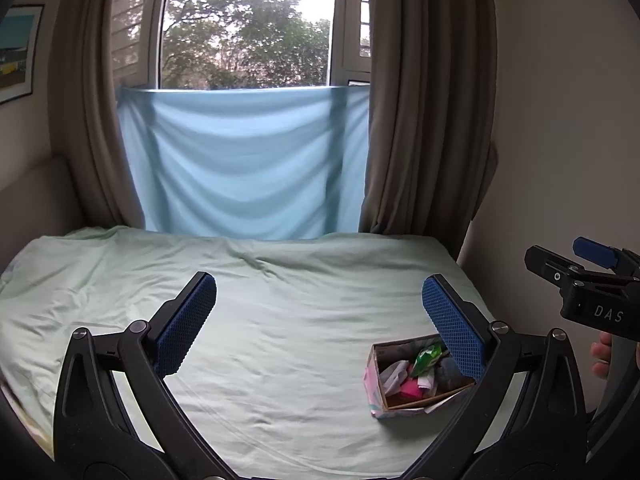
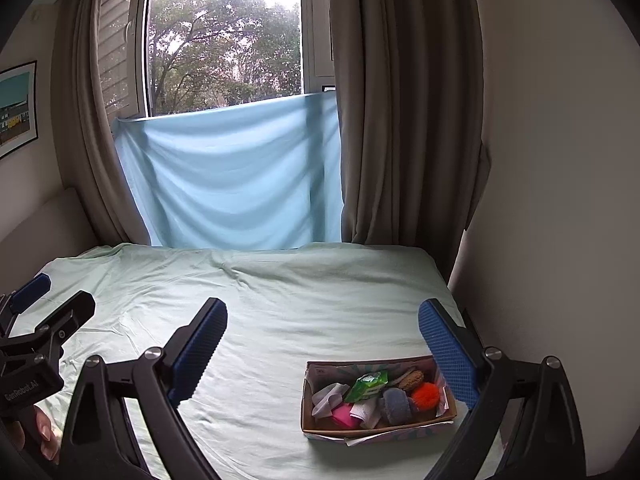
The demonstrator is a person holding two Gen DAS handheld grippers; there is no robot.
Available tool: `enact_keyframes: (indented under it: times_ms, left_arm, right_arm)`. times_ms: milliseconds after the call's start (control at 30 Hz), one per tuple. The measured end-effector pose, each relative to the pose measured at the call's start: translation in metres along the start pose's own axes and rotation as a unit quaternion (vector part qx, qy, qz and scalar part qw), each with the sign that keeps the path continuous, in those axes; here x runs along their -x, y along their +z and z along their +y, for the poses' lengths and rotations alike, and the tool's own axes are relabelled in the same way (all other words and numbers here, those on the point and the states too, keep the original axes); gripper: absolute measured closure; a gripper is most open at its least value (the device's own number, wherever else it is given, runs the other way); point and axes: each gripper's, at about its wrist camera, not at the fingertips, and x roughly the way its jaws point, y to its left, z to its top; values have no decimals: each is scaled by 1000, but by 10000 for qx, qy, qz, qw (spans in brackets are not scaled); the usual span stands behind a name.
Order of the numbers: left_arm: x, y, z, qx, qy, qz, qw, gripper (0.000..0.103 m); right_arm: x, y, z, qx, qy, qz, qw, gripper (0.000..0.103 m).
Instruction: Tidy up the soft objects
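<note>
Box (image 2: 320,426) of brown cardboard, shallow and rectangular with a pale patterned outside, is sitting on the bed (image 2: 280,320) near its right edge, close to the wall (image 2: 560,200). Soft bits are filling it in a loose heap: an orange pom-pom (image 2: 426,396), fuzzy and round; a grey felt roll (image 2: 396,405); a green crinkly packet (image 2: 368,386); a pink block (image 2: 344,416); white ribbed strips (image 2: 328,398); a tan knitted piece (image 2: 412,379). From the left wrist view the box (image 1: 374,384) is showing the same jumble, partly hidden behind one blue pad.

Left gripper (image 1: 319,292) is hovering over the mint sheet (image 1: 280,300), jaws spread wide, nothing between them. Its pads (image 1: 188,320) are blue with a fine diamond grid, set on black plastic arms with silver pivots. Right gripper (image 2: 323,318) is hanging above the bed too, jaws released wide and holding nothing, one pad overlapping the box's far right corner in view. Sheet is lying wrinkled, thin cotton look.

Behind the bed a light blue cloth (image 2: 232,176) is draping across the lower window (image 2: 224,40) in soft folds. Heavy taupe curtains (image 2: 408,100) are hanging pleated at both sides. A framed print (image 2: 16,108) is hanging on the left wall.
</note>
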Motion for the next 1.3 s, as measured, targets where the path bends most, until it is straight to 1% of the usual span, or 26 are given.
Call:
enact_keyframes:
  times_ms: [833,1300]
  left_arm:
    - [-3,-3,6,44,42,32,10000,0]
    - [-4,-4,8,60,3,-6,10000,0]
  right_arm:
    - [-3,4,1,40,-49,11,10000,8]
    - [-6,5,2,26,-64,2,10000,8]
